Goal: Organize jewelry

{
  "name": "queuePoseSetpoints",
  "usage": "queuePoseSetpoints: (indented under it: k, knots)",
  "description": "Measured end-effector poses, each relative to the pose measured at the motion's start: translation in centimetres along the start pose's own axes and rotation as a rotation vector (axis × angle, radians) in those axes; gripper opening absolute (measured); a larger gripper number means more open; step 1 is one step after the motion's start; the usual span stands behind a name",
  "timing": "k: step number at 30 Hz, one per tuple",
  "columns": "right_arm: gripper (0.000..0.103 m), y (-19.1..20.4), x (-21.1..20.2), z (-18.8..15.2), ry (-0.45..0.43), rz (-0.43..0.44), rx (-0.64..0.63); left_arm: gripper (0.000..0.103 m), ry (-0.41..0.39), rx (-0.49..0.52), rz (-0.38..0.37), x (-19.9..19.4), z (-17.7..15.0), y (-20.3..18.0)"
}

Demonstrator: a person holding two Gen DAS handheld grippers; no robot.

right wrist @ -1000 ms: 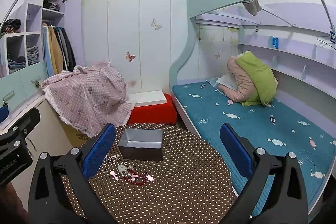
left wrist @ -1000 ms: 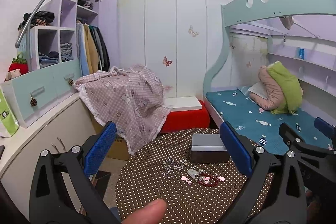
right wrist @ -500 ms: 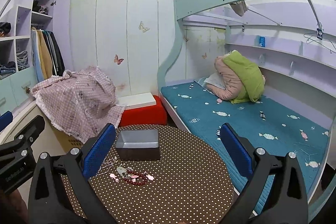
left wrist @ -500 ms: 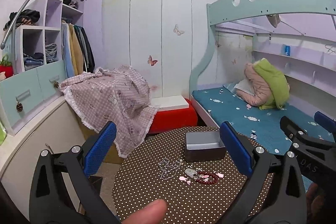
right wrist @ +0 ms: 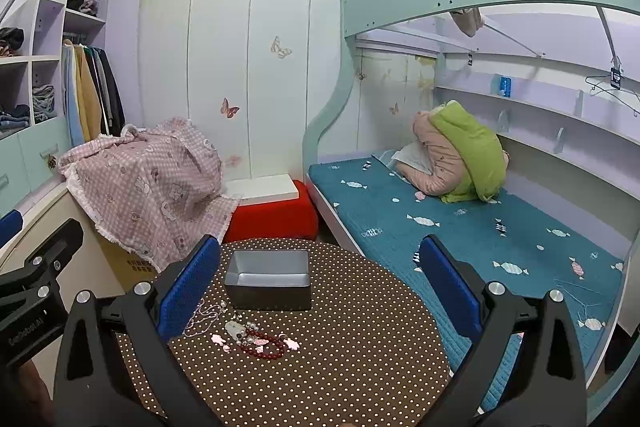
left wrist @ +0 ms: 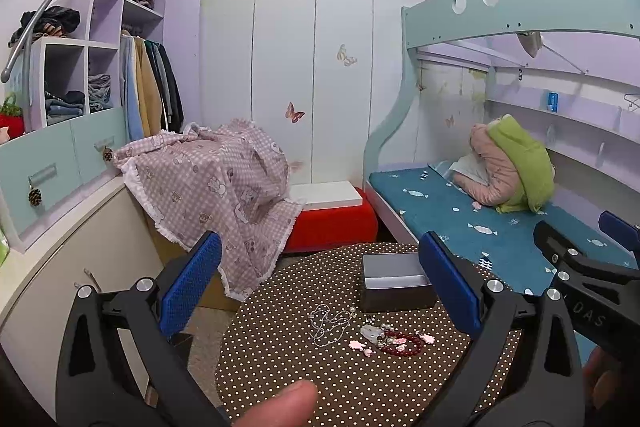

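Note:
A round table with a brown dotted cloth (left wrist: 304, 367) (right wrist: 360, 347) holds a small pile of jewelry: a silver chain (left wrist: 330, 321) (right wrist: 202, 317), a red bead bracelet (left wrist: 400, 343) (right wrist: 264, 345), pink charms (left wrist: 358, 344) (right wrist: 218, 339) and a pale pendant (left wrist: 370, 333) (right wrist: 234, 327). An open grey tin box (left wrist: 396, 281) (right wrist: 268, 283) stands just behind it. My left gripper (left wrist: 320, 283) is open and empty, above the near left of the table. My right gripper (right wrist: 320, 287) is open and empty, above the near right. Each gripper shows at the other view's edge.
A red stool (left wrist: 332, 223) with a white top stands behind the table. A pink checked cloth (left wrist: 208, 179) drapes over a counter at left. A bunk bed with a teal mattress (right wrist: 460, 235) runs along the right. Shelves with clothes (left wrist: 80, 95) fill the far left.
Both grippers have drawn back and risen a little; the table, box and jewelry look smaller and further off. Both stay open. The jewelry has not moved.

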State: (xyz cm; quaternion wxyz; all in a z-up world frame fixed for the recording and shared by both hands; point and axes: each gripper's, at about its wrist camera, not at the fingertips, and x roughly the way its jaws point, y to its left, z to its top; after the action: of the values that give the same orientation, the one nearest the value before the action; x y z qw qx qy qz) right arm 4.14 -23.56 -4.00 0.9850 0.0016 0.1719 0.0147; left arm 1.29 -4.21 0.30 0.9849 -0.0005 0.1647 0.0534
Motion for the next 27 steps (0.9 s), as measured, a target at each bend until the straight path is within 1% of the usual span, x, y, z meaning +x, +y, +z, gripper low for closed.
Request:
queuePoseSetpoints:
  k: [10, 16, 24, 27]
  knots:
    - [0.096, 0.8, 0.8, 0.0, 0.009, 0.004, -0.013, 0.098, 0.014, -0.009, 0.007, 1.0, 0.0, 0.8]
    - [0.095, 0.8, 1.8, -0.3, 0.033, 0.007, -0.014, 0.098, 0.044, -0.013, 0.01, 2.3, -0.6, 1.3]
    - [0.095, 0.9, 4.6, -1.0, 0.089, 0.017, -0.021, 0.098, 0.125, -0.019, 0.026, 6.1, -2.0, 1.8]
    - [0.095, 0.8, 6.4, -2.0, 0.135, 0.017, -0.019, 0.098, 0.187, -0.012, 0.039, 8.7, -3.5, 2.1]
